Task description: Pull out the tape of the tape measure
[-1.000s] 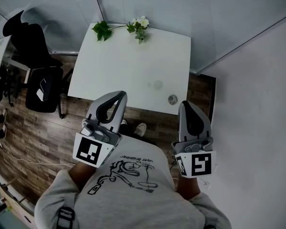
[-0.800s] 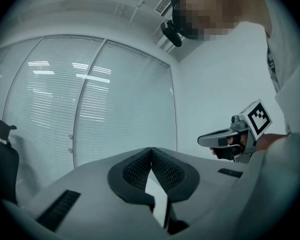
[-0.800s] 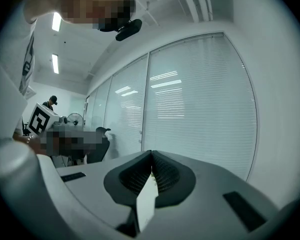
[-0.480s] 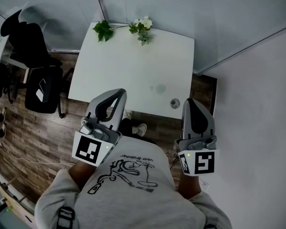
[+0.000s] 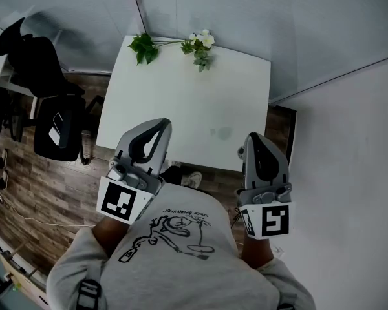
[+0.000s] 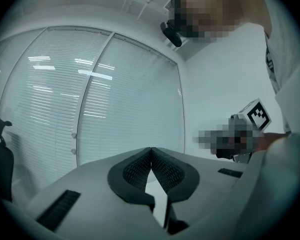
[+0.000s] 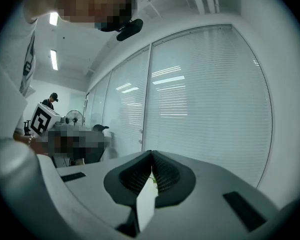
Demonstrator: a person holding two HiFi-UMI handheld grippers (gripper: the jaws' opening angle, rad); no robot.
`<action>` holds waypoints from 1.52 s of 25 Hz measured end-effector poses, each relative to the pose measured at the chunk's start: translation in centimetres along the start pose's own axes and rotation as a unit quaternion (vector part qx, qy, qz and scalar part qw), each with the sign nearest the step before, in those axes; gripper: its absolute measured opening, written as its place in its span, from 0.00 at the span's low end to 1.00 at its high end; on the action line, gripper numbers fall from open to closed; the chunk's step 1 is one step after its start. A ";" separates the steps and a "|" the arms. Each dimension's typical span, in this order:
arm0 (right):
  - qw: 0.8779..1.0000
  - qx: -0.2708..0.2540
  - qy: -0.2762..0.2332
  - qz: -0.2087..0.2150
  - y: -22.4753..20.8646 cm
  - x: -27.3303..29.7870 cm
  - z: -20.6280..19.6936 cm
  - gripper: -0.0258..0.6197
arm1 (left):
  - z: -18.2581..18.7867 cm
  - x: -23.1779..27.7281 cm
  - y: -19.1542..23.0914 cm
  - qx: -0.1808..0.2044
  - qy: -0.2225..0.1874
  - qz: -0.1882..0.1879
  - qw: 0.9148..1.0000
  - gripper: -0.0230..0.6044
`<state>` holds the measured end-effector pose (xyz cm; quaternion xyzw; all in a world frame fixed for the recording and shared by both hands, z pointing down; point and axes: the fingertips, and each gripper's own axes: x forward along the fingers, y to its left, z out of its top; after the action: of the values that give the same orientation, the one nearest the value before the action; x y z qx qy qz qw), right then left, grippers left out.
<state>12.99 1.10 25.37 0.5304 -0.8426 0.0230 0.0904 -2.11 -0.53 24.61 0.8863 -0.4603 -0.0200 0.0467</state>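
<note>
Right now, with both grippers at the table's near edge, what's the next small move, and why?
Probably open the right gripper. Both it and the left gripper are shut on nothing at the near edge of the table. A small round thing, possibly the tape measure, peeks out beside the right one. Nothing can be gripped while the jaws are together.

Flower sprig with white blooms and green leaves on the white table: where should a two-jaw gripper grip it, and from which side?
Probably the thin bare stem between the green leaves and white blooms, from above, jaws across it. It lies flat along the white table's far edge, running left to right; both ends are bushy.
</note>
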 end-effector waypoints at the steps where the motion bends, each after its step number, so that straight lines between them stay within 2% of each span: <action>1: 1.000 -0.001 0.001 0.000 0.1 0.8 0.1 0.05 | 0.0 0.4 0.7 -0.001 0.000 -0.001 1.000 0.07; 14: 1.000 -0.005 0.009 -0.018 1.1 8.0 0.7 0.05 | -0.6 4.2 7.1 -0.011 0.000 -0.036 0.999 0.07; 26: 0.999 0.008 0.020 -0.047 0.8 10.4 -0.7 0.06 | -1.4 5.3 10.3 -0.023 0.002 -0.054 0.998 0.07; 33: 0.996 0.027 0.042 -0.077 -1.1 9.9 -5.3 0.09 | -2.2 5.9 9.7 -0.004 0.005 -0.065 0.998 0.07; 38: 0.986 0.055 0.096 -0.126 -2.7 9.1 -12.0 0.12 | -2.3 6.4 9.2 -0.019 0.005 -0.072 0.997 0.07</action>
<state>13.14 -6.60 38.59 0.6317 -0.7540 0.1085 0.1435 -5.78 -10.88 27.94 0.9160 -0.3949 -0.0278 0.0644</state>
